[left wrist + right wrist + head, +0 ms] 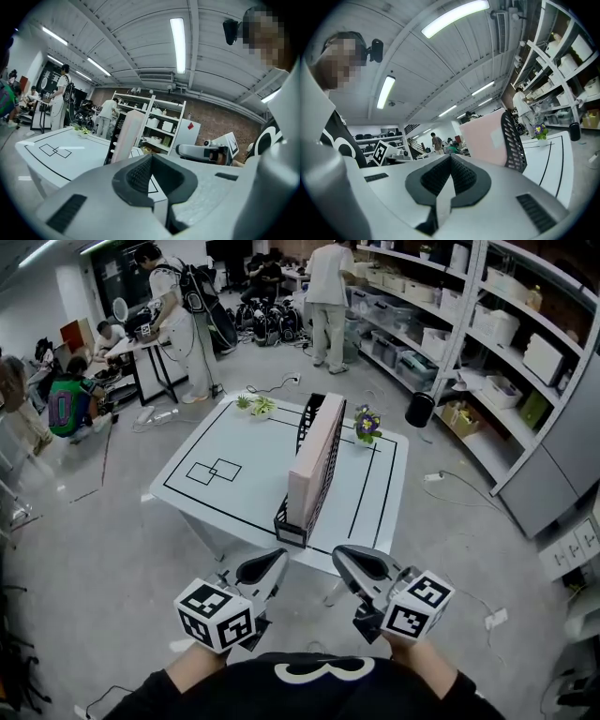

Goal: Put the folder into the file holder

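I am standing at the near end of the white table [211,502], looking down on it. The black mesh file holder [308,416] is sitting lengthways along the middle of it. The pink folder [317,457] is already standing on edge inside the holder, leaning against the right-hand wall, with its top edge rising above the mesh.

I am judging the folder to be a thick, stiff board cover. It is probably light enough for one claw, and it looks smooth enough to slide under a loose pinch. If I were taking hold of it, I would be aiming at the top edge that is showing above the wall, near its middle. There the pads could close across the thickness and the folder would not swing. The holder looks tall and light, so I am expecting it to tip or skid if the folder drags on it.

I am holding my left claw [272,563] low in front of me, well short of the table, with its jaws pressed together on nothing. My right claw [349,559] is just beside it, and its jaws are meeting too, with nothing between them.

A small potted flower [367,424] is sitting to the right of the holder's far end.
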`<state>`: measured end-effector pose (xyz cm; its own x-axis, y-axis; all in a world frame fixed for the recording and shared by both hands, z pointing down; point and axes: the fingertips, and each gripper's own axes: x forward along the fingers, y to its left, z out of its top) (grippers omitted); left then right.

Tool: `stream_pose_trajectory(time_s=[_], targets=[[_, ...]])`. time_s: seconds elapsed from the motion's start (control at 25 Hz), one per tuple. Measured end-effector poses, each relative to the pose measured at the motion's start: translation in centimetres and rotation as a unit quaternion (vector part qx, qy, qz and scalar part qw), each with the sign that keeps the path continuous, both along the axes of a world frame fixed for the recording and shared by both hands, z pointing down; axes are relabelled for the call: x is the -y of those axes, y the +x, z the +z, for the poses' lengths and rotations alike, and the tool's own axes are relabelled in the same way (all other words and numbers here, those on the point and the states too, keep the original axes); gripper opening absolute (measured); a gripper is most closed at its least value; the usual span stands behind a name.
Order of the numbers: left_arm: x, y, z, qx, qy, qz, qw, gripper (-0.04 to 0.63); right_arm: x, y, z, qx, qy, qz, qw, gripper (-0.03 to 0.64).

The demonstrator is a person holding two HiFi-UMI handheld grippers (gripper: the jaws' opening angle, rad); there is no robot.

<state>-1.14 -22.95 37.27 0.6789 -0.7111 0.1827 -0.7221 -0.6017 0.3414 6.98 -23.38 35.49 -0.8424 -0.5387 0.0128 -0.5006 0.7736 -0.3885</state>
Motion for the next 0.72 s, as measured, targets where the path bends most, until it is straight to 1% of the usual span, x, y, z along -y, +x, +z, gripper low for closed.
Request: stream_pose_trajectory(time_s=[0.16, 0.36, 0.6, 0.72], targets=[[-0.9, -1.3, 0.1, -0.010, 0.006, 0.002, 0.9999, 0.006, -1.2, -1.4, 1.0, -0.008, -0.006, 0.001, 1.000, 0.005], [-2.6, -2.5, 0.9, 0.006, 0.003, 0.007, 1.0000, 0.006, -3.1, -2.3, 2.0, -0.022, -0.015, 0.015, 1.000, 0.005], [-4.4, -3.0, 1.2, -0.002, 0.003, 0.031, 0.9995, 0.006, -4.9, -3.2, 3.0, -0.035, -0.022, 0.023, 0.999, 0.005], [-5.1, -3.0, 1.6, 0.001, 0.001, 0.039, 0.9992, 0.006, -5.5, -3.5, 3.2, -0.037, -0.021, 0.025, 0.999, 0.005]])
